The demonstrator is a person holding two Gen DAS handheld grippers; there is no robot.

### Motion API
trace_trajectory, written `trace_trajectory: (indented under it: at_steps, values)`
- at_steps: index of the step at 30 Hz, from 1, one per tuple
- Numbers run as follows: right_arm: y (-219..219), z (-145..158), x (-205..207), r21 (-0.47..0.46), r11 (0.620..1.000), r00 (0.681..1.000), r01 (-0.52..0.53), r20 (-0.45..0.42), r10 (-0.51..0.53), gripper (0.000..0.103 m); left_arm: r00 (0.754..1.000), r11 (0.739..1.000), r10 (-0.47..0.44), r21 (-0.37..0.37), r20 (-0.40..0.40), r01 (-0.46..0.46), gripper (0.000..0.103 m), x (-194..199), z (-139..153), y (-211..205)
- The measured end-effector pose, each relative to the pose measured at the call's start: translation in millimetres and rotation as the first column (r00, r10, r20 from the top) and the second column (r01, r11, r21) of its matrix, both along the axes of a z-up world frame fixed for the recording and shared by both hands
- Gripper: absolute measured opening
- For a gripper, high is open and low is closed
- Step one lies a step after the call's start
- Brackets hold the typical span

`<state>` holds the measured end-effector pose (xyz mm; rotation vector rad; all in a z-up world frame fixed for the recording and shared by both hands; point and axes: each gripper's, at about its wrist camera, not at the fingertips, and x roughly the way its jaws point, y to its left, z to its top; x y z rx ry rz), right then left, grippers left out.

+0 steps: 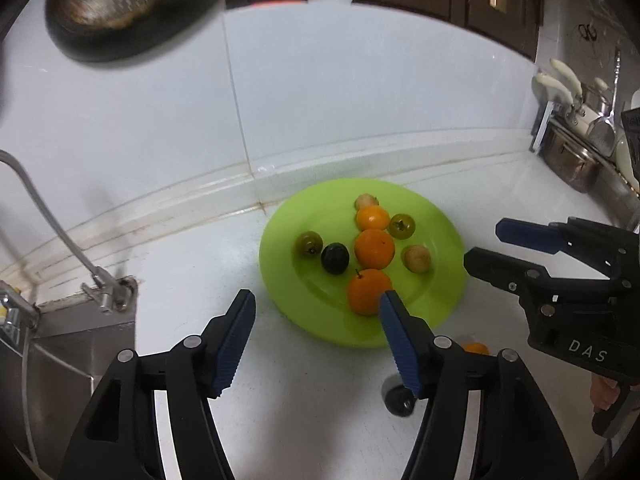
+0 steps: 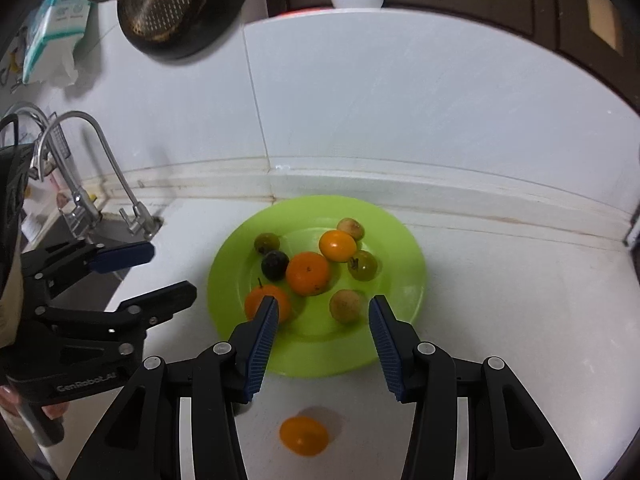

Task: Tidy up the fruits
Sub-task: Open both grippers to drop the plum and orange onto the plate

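Note:
A lime green plate point(image 1: 434, 296) point(image 2: 396, 240) sits on the white counter near the back wall. On it lie three oranges in a row point(image 1: 374, 249) point(image 2: 308, 273), a dark plum point(image 1: 335, 257) point(image 2: 274, 265), two green fruits point(image 1: 402, 226) point(image 2: 363, 265) and two tan fruits point(image 1: 417, 258) point(image 2: 346, 306). One more orange point(image 2: 304, 436) lies on the counter in front of the plate. My left gripper point(image 1: 318, 344) is open and empty, left of the plate's front edge. My right gripper point(image 2: 324, 344) is open and empty over the plate's near rim.
A steel sink with a faucet point(image 2: 100, 184) is on the left. A dark strainer point(image 2: 180, 4) hangs on the tiled wall. Pots and utensils point(image 1: 576, 152) stand at the right. A small drain fitting point(image 1: 398, 398) sits on the counter.

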<state>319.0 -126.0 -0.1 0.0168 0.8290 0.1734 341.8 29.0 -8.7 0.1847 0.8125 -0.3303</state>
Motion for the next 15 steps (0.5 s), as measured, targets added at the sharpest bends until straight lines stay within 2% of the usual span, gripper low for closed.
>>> trace_trajectory:
  at_steps: [4,7,15]
  values:
    - [4.5,7.8,-19.2,0.003,1.0,1.0,0.0,0.021,0.0,0.048,0.999,1.0,-0.018,-0.012,0.031,0.018,0.067,-18.6,9.2,3.0]
    - [7.7,10.1,-31.8,0.008,1.0,1.0,-0.002,0.03,0.002,0.052,0.999,0.999,-0.027,-0.017,0.043,0.028,0.068,-27.5,11.1,3.8]
    - [15.9,7.6,-59.8,0.005,1.0,0.999,-0.007,0.035,0.007,0.052,0.996,0.997,-0.071,-0.021,0.058,0.072,0.069,-52.6,3.2,7.3]
